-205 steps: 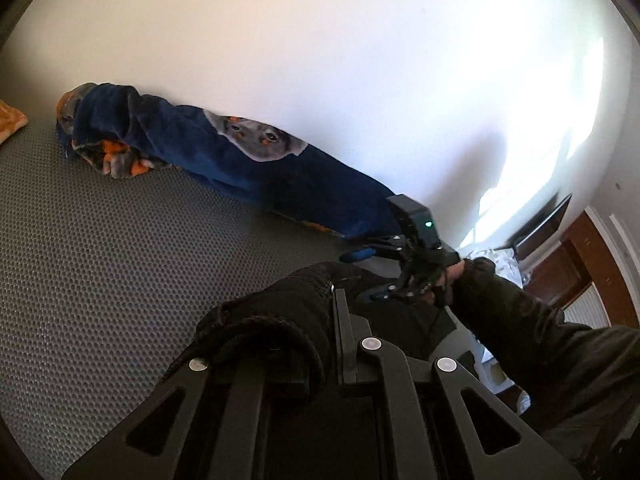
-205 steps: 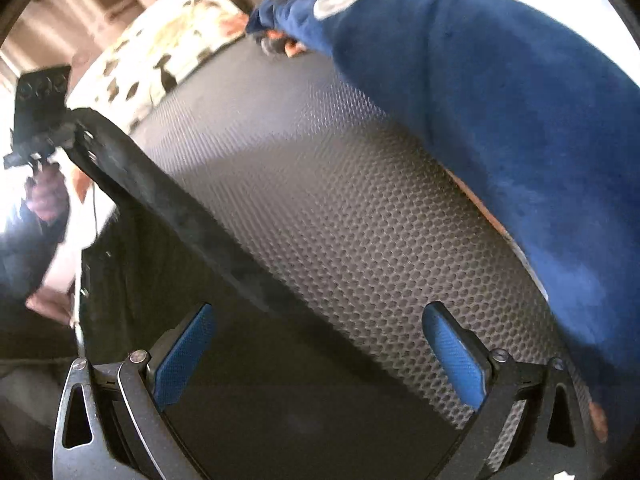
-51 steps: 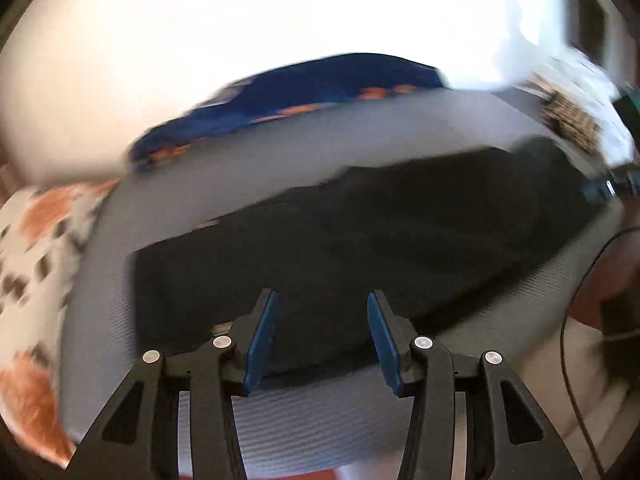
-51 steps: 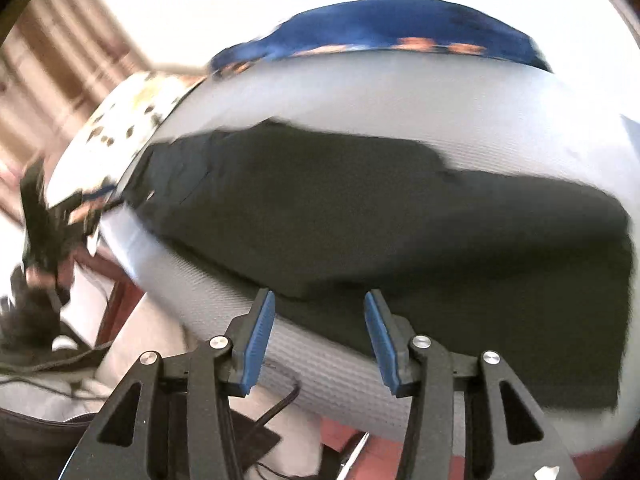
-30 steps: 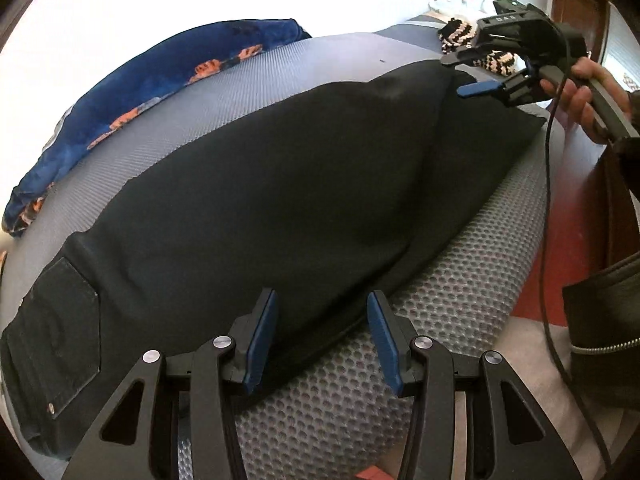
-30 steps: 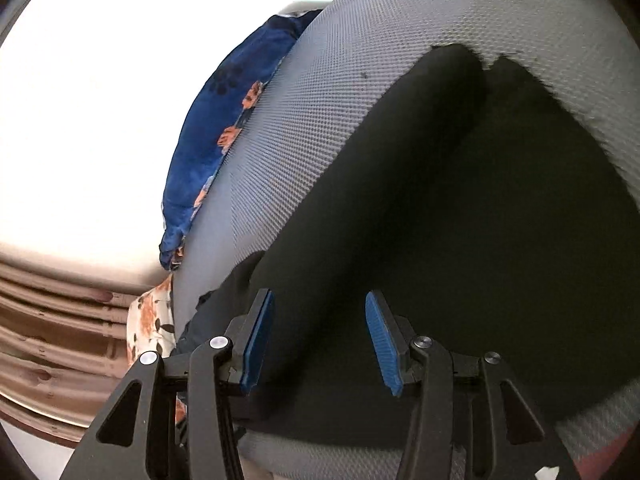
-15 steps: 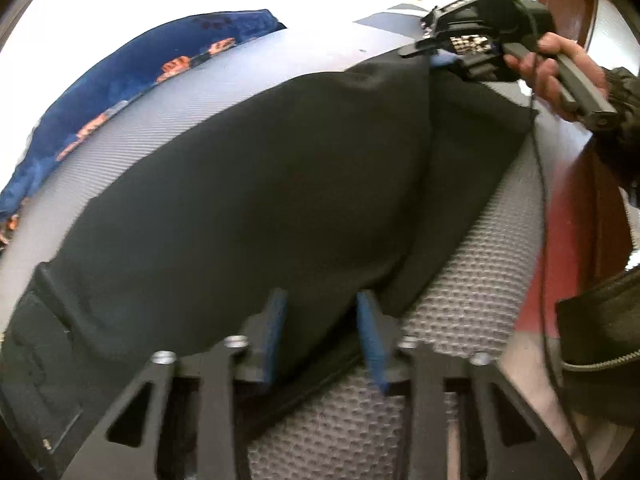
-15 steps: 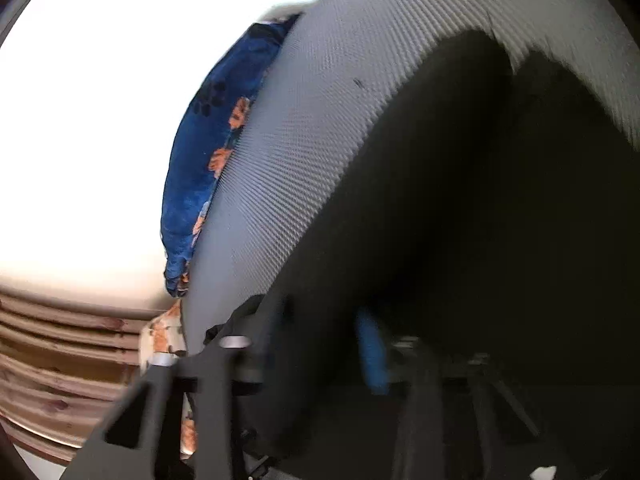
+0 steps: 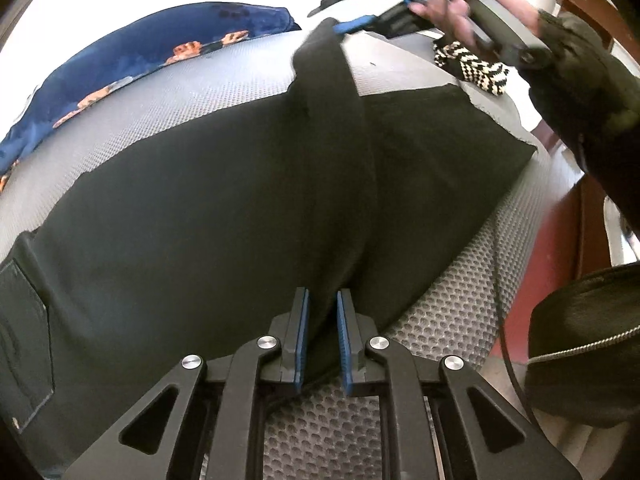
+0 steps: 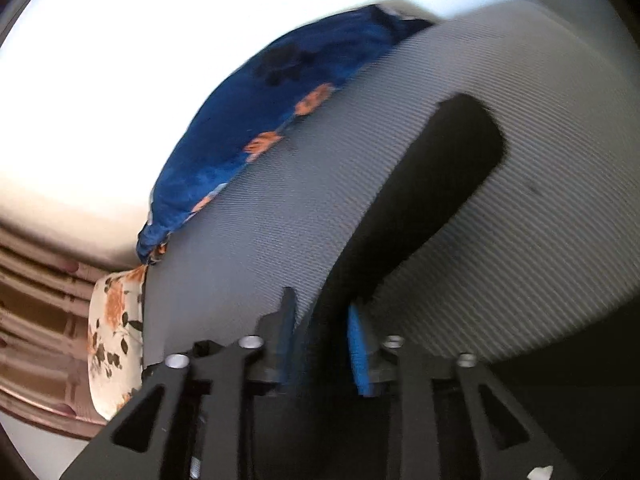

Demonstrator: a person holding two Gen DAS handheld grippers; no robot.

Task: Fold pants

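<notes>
Black pants lie flat across a grey mesh mattress, with a back pocket at the left edge. My left gripper is shut on the near edge of the pants. My right gripper shows at the far side in the left wrist view, shut on the far edge and lifting a ridge of cloth. In the right wrist view the right gripper pinches a dark strip of the pants that rises above the mattress.
A blue blanket with orange print lies along the far side of the mattress by the white wall. A black-and-white knit item sits at the far right. A floral pillow is at the mattress end. A cable hangs at the right.
Both grippers have closed on the pants, the left on the near edge and the right on the far edge. The right gripper has lifted its edge off the mattress.
</notes>
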